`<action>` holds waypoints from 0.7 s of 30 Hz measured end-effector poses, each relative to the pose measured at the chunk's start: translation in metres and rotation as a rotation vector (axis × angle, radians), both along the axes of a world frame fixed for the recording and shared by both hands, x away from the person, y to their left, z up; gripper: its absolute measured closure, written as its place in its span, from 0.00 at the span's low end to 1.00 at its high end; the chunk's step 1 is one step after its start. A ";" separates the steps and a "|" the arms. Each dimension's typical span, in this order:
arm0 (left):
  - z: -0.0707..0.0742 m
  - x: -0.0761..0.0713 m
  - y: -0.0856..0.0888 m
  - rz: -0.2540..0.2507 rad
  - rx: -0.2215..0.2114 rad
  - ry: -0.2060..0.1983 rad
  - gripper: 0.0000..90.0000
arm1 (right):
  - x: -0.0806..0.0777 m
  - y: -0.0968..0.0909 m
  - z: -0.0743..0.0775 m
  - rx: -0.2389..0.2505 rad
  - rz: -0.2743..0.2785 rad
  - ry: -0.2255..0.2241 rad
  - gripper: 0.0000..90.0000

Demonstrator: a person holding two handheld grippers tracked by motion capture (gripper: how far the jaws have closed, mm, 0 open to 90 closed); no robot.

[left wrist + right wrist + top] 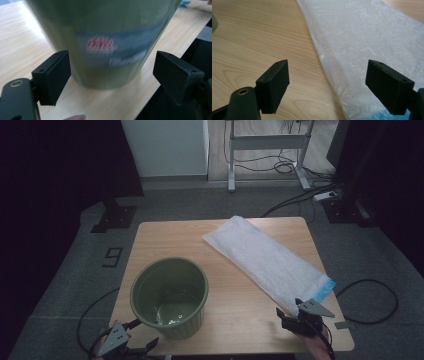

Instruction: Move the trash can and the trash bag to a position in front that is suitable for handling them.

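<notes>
A green plastic bin (170,296) stands upright on the wooden table (165,240), near its front left. Up close, the bin (105,37) bears a blurred blue label with red print. My left gripper (139,334) is open at the table's front edge, just short of the bin's base; its jaws (111,77) stand wide apart with nothing between them. A flat white plastic bag (267,262) with a blue end lies diagonally across the table's right half. My right gripper (289,312) is open over the bag's near end, and its jaws (328,82) straddle the bag's left edge (362,50).
A metal desk frame (267,150) and loose cables (300,195) lie on the floor beyond the table. A black stand base (114,215) sits at the back left. A cable loop (372,300) lies on the floor to the table's right.
</notes>
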State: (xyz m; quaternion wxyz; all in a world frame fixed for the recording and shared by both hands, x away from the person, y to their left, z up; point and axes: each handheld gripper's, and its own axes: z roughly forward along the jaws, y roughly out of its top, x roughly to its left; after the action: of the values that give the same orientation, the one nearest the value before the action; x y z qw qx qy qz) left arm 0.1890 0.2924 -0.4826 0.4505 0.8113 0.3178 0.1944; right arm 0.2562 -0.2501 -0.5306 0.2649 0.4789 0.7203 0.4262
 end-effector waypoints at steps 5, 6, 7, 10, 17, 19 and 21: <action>0.002 0.016 -0.016 -0.029 0.007 -0.001 0.16 | -0.002 0.001 0.000 0.003 0.014 -0.004 0.20; 0.001 0.019 -0.020 -0.040 0.007 -0.002 0.16 | -0.002 0.002 -0.001 -0.002 0.016 -0.001 0.20; 0.001 0.022 -0.025 -0.053 0.006 -0.001 0.16 | -0.002 0.002 -0.001 -0.002 0.016 -0.001 0.20; 0.001 0.038 -0.042 -0.111 0.015 0.019 0.17 | -0.001 0.003 -0.001 -0.002 0.021 -0.002 0.20; 0.003 0.064 -0.076 -0.166 0.040 0.029 0.17 | -0.002 0.003 -0.003 0.007 0.026 -0.001 0.20; 0.003 0.069 -0.085 -0.177 0.041 0.026 0.18 | -0.003 0.003 -0.002 0.007 0.022 -0.001 0.20; 0.003 0.073 -0.094 -0.191 0.049 0.022 0.18 | -0.004 0.003 -0.002 0.006 0.027 0.000 0.20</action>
State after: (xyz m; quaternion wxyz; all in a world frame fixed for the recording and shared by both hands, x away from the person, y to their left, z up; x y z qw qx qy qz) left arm 0.2623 0.1984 -0.4798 0.4437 0.8507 0.2392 0.1492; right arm 0.2524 -0.2473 -0.5326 0.2575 0.4699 0.7256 0.4318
